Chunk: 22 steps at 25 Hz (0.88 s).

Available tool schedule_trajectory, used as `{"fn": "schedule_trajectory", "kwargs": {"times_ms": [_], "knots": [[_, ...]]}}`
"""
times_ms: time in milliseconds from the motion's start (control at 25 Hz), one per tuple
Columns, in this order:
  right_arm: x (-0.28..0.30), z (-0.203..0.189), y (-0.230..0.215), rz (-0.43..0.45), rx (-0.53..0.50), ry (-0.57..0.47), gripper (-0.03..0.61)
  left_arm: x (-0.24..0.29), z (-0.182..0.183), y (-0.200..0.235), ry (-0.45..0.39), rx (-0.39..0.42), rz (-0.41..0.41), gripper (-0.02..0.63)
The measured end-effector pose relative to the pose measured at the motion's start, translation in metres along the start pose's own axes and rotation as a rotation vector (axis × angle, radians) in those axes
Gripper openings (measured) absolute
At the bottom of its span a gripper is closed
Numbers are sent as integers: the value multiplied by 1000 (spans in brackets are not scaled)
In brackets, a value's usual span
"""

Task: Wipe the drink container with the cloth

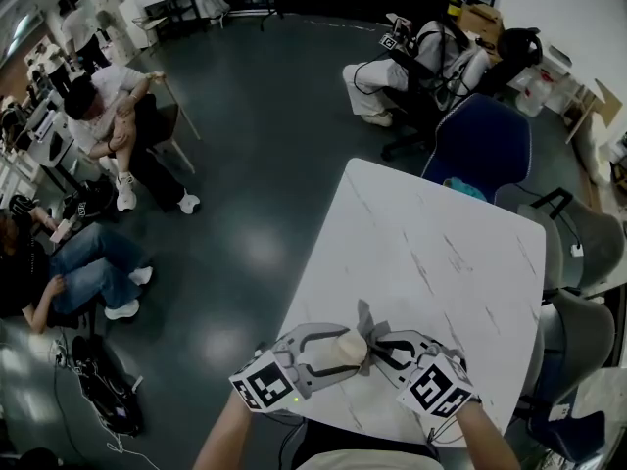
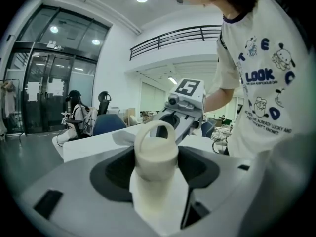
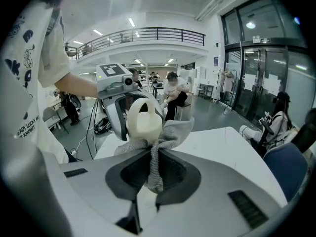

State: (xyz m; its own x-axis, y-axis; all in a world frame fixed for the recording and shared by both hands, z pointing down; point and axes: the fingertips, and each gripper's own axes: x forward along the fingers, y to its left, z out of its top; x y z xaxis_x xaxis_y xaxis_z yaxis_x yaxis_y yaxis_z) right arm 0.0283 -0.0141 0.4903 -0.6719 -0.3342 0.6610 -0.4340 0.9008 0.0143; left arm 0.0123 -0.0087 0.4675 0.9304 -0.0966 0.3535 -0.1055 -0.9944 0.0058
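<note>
Nearest the viewer, over the near edge of the white marbled counter point(image 1: 421, 253), the two claws are meeting tip to tip. The left claw point(image 1: 328, 353) point(image 2: 157, 184) is grasping the body of a cream drink bottle point(image 1: 345, 348) point(image 2: 155, 154) point(image 3: 143, 123), with one jaw pressing on each side of it. The bottle is being held off the counter with its long axis running along the left claw's jaws. Its base is sitting deep between them, and its cap and loop handle are pointing away from that claw, towards the right one.

The right claw point(image 1: 380, 351) point(image 3: 154, 171) is clenching a bunched grey knitted cloth point(image 1: 365, 319) point(image 3: 170, 135). The gathered part is passing between the closed jaws, and the free part is fanning out under and beside the bottle's cap, lying against it. In the left gripper view a corner of the cloth point(image 2: 121, 136) is showing just left of the bottle's shoulder.

Beyond the claws, the rest of the counter is stretching away bare. A blue chair point(image 1: 480, 145) is standing at its far corner, and past it a seated person point(image 1: 411, 62) is facing away. Well apart to the left, other people point(image 1: 113, 116) are sitting on chairs on the dark floor point(image 1: 265, 135).
</note>
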Motion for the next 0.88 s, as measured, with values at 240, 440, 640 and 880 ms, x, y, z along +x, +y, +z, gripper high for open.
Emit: {"fn": "schedule_trajectory", "kwargs": {"times_ms": [240, 440, 640, 880], "knots": [[-5, 7, 0, 16, -54, 9, 43, -1, -10, -2, 66, 19, -107, 278], [-1, 7, 0, 24, -63, 21, 43, -3, -8, -2, 88, 33, -159, 278], [13, -9, 1, 34, -38, 41, 43, -2, -9, -3, 83, 33, -164, 278], [35, -35, 2, 44, 8, 86, 43, -1, -8, -4, 71, 31, -159, 278]]}}
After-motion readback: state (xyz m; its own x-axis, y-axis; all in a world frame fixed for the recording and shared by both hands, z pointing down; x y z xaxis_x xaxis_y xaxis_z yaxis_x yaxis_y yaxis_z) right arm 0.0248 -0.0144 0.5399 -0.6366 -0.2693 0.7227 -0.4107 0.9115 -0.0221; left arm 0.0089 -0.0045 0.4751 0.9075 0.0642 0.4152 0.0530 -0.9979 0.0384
